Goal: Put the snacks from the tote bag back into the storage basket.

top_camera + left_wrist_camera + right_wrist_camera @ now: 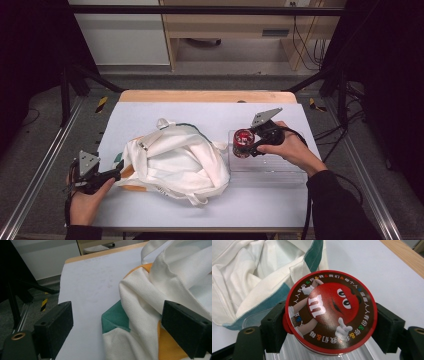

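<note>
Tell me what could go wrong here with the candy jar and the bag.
The right gripper holds the round red candy jar only by its sides, so it might slip or twist out.

The left gripper stands open at the white bag, gripping no cloth, so the floppy bag may sag or shift when the jar arrives.

I saw a table (pixel 200 97) with a wooden far edge and a pale blue-white top. A white cloth bag (pixel 175 162) lay crumpled left of centre. A clear plastic tray (pixel 280 170) sat just right of it.
</note>
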The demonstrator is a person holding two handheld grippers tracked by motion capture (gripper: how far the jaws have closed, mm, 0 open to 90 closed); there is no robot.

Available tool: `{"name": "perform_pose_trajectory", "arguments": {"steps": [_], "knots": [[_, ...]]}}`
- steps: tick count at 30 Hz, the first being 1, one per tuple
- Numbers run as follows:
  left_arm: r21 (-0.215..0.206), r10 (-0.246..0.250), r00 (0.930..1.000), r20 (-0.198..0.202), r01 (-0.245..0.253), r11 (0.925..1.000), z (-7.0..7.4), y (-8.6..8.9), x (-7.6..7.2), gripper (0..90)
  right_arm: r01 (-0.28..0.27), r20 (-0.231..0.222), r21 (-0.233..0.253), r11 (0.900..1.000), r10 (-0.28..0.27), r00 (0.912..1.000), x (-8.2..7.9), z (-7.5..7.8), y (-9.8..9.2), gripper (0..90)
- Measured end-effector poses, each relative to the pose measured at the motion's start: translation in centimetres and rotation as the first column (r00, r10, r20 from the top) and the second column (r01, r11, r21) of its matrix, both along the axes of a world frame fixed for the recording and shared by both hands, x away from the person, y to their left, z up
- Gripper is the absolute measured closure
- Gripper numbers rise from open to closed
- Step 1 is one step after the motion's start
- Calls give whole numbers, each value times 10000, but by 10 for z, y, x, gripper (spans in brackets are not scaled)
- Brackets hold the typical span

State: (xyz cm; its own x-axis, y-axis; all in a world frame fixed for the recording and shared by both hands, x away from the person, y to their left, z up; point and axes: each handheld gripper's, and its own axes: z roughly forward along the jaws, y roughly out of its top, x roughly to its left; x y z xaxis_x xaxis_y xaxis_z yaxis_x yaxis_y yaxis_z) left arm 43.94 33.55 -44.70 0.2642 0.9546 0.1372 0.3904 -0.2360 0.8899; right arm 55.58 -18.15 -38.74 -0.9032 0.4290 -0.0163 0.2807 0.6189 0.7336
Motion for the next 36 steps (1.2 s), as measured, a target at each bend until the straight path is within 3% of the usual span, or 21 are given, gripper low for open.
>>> {"name": "perform_pose_trajectory", "arguments": {"steps": [10, 36], "knots": [[36, 8, 10000, -12, -7, 10000, 0, 0, 0, 103, -223, 16, -16, 9997, 223, 9997, 1, -6, 1, 250], [36, 5, 10000, -27, -5, 10000, 0, 0, 0, 103, -208, -70, -109, 9997, 207, 9998, 4, -21, 9, 250]]}}
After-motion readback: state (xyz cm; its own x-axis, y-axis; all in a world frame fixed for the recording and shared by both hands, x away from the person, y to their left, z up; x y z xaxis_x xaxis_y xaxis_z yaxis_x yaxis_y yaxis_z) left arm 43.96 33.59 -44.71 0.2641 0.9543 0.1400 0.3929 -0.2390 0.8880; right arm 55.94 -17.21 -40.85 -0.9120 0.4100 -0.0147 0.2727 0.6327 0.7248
